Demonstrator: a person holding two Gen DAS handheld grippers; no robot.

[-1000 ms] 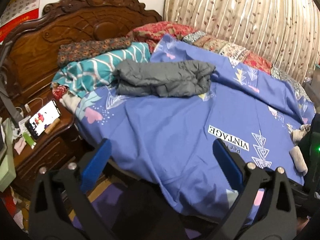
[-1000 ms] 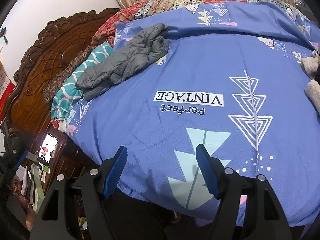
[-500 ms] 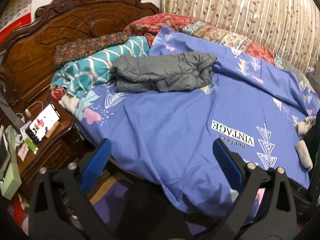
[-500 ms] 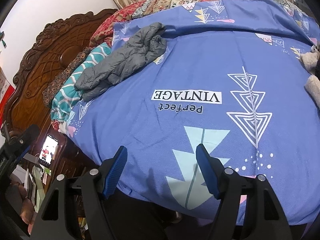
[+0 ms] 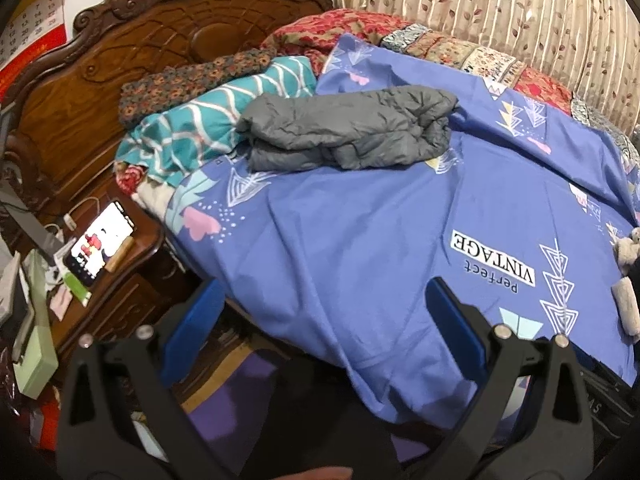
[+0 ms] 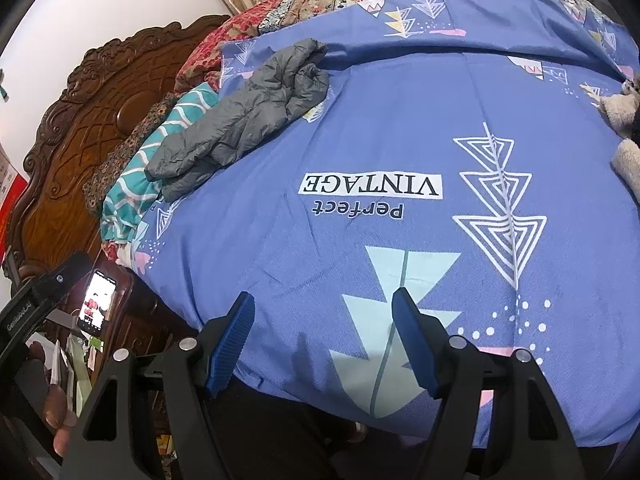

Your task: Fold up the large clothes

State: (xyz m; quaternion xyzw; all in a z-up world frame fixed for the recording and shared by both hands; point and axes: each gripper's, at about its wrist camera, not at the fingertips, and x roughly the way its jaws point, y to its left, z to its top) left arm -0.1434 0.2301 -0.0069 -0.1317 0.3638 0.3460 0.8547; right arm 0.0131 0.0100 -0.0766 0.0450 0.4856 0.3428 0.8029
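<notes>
One grey padded jacket [image 5: 348,136], bundled in a loose fold, lies on the blue printed bedsheet [image 5: 360,248] near the two pillows by the carved headboard [image 5: 132,64]. The left gripper [image 5: 320,320] and right gripper [image 6: 322,340] both hover spread and empty at the bed's near edge. One lit phone [image 5: 100,248] rests on the nightstand.

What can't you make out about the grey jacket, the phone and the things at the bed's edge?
- Grey jacket: bundled in both views, so sleeves, collar and zip are hidden in its own folds.
- Phone: screen lit, but the picture is too small to read.
- Soft toy: cut off by the right edge in both views.
- Calendar: cut off by the left wrist view's corner.
- Floor beneath the blue sheet: blocked by both open grippers.
</notes>
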